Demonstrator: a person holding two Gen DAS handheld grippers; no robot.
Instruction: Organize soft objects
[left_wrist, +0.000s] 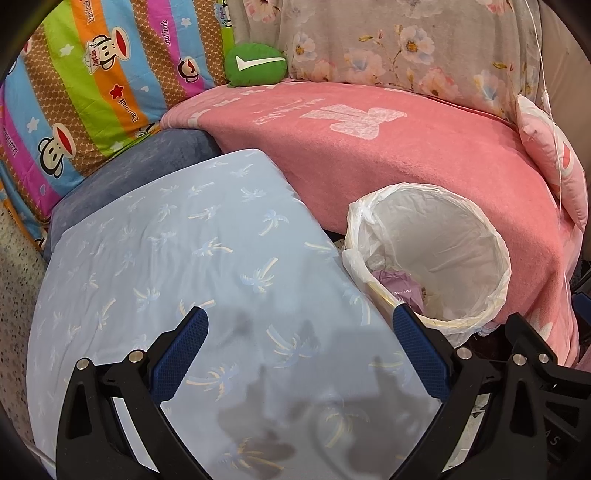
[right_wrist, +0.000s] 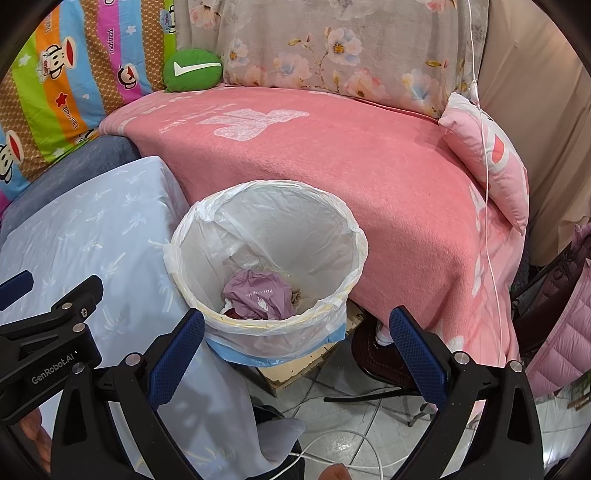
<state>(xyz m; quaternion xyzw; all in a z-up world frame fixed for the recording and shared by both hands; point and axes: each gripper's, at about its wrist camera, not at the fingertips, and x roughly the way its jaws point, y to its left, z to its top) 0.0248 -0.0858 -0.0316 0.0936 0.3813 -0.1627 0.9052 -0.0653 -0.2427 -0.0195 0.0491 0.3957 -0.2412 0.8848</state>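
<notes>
Both tools are wide open and hold nothing: the left gripper (left_wrist: 299, 332) above the blue pillow (left_wrist: 192, 266), the right gripper (right_wrist: 295, 332) by the bin (right_wrist: 266, 258). The green cushion (left_wrist: 256, 64) sits at 12 o'clock, its bottom hidden.

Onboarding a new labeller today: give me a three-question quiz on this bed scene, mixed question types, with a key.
1. True or false: the left gripper is shut on the light blue palm-print pillow.
2. Multiple choice: the round green plush cushion with a white tick sits (a) inside the bin, (b) at the far edge of the pink fleece blanket, against the upright bedding, (c) on the floor.
3. Fill in: inside the white-bag-lined waste bin lies a crumpled ___ coloured bag.

Key: 1 false, both the left gripper and the right gripper are open and hold nothing; 2 b; 3 purple.
</notes>
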